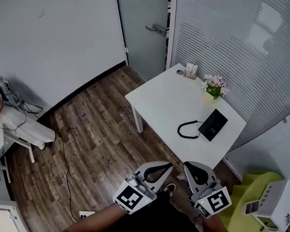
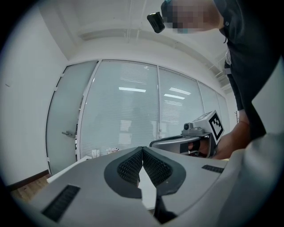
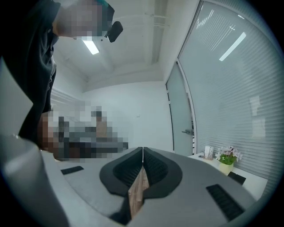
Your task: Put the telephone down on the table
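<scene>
A black telephone [image 1: 213, 124] with a coiled black cord [image 1: 188, 129] lies on the white table [image 1: 166, 99] near its right edge. Both grippers are held close to the person's body, well short of the table. My left gripper [image 1: 169, 165] is shut with nothing in it; in its own view the ribbed pads [image 2: 142, 150] meet at the tip. My right gripper [image 1: 185, 166] is shut and empty too, pads together [image 3: 142, 150]. In the right gripper view the table's far end [image 3: 253, 181] shows at the right.
A small pot of pink flowers [image 1: 215, 86] and a little card stand [image 1: 190, 70] sit at the table's far edge. A frosted glass door [image 1: 145, 23] and glass wall stand behind. Wood floor [image 1: 93, 134] lies left of the table. A yellow seat [image 1: 251, 196] sits at right.
</scene>
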`<state>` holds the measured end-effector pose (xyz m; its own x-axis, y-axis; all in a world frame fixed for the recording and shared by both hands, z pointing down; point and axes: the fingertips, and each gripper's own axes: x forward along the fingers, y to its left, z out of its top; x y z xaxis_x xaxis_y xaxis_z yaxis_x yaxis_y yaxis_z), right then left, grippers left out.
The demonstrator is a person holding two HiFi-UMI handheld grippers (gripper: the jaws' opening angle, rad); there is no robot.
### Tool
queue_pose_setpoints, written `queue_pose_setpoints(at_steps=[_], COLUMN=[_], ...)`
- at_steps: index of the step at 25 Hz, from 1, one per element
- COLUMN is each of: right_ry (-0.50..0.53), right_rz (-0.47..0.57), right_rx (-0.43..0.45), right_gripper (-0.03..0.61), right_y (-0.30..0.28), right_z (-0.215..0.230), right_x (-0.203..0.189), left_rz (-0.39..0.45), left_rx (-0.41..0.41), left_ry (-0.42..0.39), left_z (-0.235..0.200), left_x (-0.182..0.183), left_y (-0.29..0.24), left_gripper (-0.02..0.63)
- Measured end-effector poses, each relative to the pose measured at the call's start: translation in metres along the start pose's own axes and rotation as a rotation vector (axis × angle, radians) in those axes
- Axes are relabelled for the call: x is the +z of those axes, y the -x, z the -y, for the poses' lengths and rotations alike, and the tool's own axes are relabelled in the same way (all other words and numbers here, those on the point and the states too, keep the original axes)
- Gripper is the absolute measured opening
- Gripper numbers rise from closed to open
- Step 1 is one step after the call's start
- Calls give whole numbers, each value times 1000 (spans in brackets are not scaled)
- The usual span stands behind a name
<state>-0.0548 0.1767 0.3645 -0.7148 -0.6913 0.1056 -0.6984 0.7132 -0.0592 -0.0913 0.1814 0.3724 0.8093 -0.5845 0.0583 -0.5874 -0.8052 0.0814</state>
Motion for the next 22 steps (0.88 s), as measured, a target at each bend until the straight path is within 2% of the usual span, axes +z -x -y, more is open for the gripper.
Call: queue_pose_setpoints(at_steps=[8,12,22], right_ry=[-18,-23,-18], right_rz=[-8,-16,1], right_rx=[-29,-46,-91], right_gripper=[23,23,23], right_y=[-9,-2,8], right_z=[63,92,144], right_x=[0,-3,4], left_rz=[-35,-54,-51], left_rx=[-26,-50,-90], left_ry=[1,-31,-38], left_z=[-22,-24,-26], left_x=[-3,0,9], left_y=[-60,-93,-151], left_gripper=[9,10,11])
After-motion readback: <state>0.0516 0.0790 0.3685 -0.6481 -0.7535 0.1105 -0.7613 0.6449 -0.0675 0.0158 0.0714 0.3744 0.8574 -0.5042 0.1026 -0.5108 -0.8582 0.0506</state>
